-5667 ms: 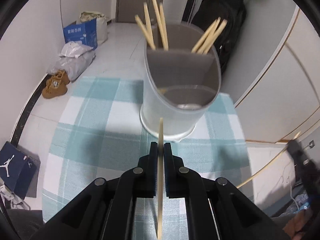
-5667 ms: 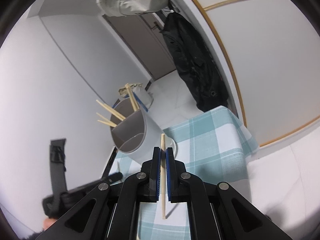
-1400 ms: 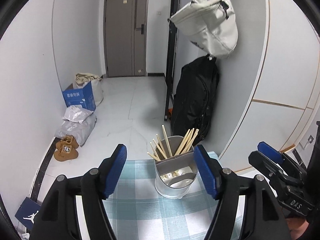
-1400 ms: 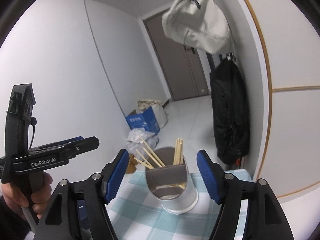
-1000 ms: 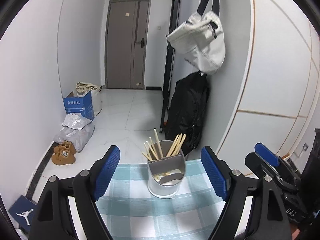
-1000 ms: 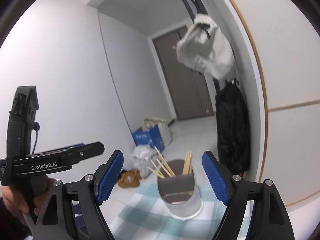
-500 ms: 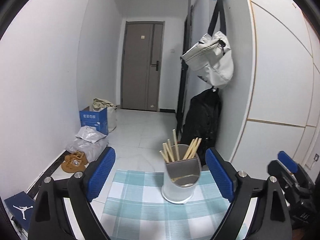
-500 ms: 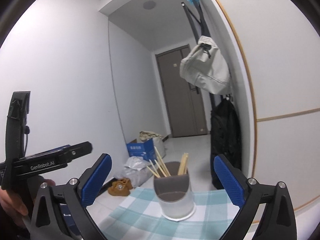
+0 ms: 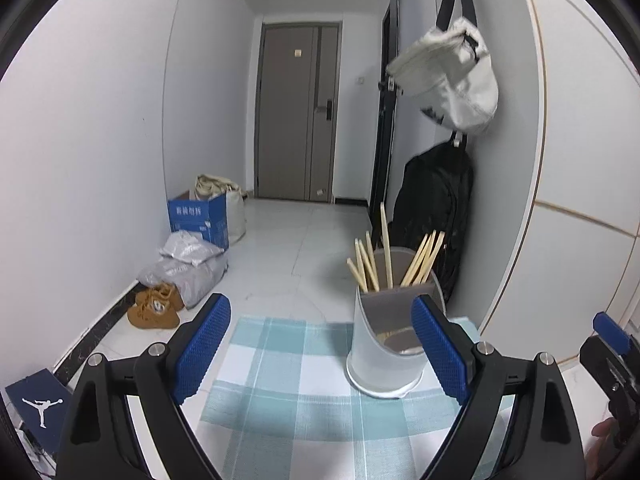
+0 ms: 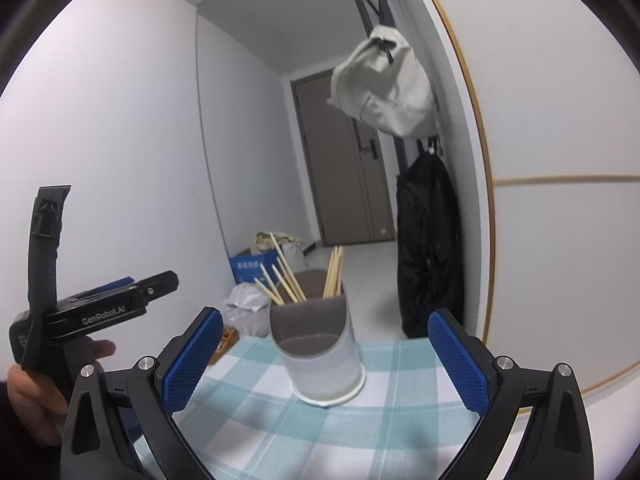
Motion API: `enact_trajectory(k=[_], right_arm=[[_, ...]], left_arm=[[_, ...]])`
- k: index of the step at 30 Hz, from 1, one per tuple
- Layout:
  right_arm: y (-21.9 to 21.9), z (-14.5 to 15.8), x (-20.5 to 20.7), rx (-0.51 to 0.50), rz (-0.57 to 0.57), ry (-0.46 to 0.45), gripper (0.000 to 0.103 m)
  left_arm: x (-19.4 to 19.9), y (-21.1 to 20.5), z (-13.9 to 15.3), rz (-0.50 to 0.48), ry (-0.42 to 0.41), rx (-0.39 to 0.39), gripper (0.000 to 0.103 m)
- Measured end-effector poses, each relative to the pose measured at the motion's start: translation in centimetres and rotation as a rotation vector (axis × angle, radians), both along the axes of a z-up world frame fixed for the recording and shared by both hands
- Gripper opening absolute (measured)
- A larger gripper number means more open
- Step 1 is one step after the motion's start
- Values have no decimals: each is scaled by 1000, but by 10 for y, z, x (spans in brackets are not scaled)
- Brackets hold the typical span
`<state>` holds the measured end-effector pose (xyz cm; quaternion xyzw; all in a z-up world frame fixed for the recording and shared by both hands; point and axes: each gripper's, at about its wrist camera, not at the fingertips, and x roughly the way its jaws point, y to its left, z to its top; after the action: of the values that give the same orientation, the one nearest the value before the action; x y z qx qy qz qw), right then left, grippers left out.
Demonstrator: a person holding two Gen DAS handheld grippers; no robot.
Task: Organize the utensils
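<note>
The gray utensil holder point(image 9: 390, 340) stands upright on the blue and white checked cloth point(image 9: 304, 392). Wooden chopsticks point(image 9: 394, 256) stick up out of its back part, some leaning left and some leaning right. The front part looks low and open; what lies inside is hard to see.

The left gripper point(image 9: 320, 350) is spread wide with nothing between its blue pads point(image 9: 202, 348). The right gripper point(image 10: 326, 360) is spread wide too, and it holds nothing. Both sets of jaws have just been opening wider.

A few seconds ago each gripper pinched one chopstick close above the holder. Now both chopsticks are gone from the jaws, and the holder looks smaller and farther off in both views. A second ago both views looked down on the holder from higher up. Now they see it more from the side, and more of the hallway shows behind it.

In the right wrist view a hand point(image 10: 36, 396) holds the left gripper off to the left. A white bag point(image 9: 452, 80) and a black backpack point(image 9: 436, 208) hang on the wall. Brown shoes point(image 9: 156, 308) and a blue box point(image 9: 198, 218) sit on the floor.
</note>
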<state>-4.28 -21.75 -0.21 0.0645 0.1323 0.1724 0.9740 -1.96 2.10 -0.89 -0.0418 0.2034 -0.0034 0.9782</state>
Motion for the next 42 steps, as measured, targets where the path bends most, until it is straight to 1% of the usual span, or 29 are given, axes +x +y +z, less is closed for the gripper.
enact_trajectory(k=[3,6,9,18,21,24,40,42], right_arm=[[4,-5,4,-14,3,12,103],[5,-11,2,-20,-1,21,103],[9,-15,3,-30,8,36,103],[12,-20,13,-24,6,63,103],[11,-20,15,-16,5,67,103],[10,-20,15,-4,1,72,103],[12,-22,14,-13,1,70,103],[12,-22,14,-14,0,69,103]], left_arm=[[3,0,-12,6,19,7,89],[11,-2,-23,-7,89,19,89],[16,-1,-27,5,120,15,89],[14,2,-22,19,116,2,89],[14,2,-23,44,126,21,89],[16,2,-24,49,133,21,89],[14,0,-22,25,114,29,89],[14,-2,-22,27,109,49,89]])
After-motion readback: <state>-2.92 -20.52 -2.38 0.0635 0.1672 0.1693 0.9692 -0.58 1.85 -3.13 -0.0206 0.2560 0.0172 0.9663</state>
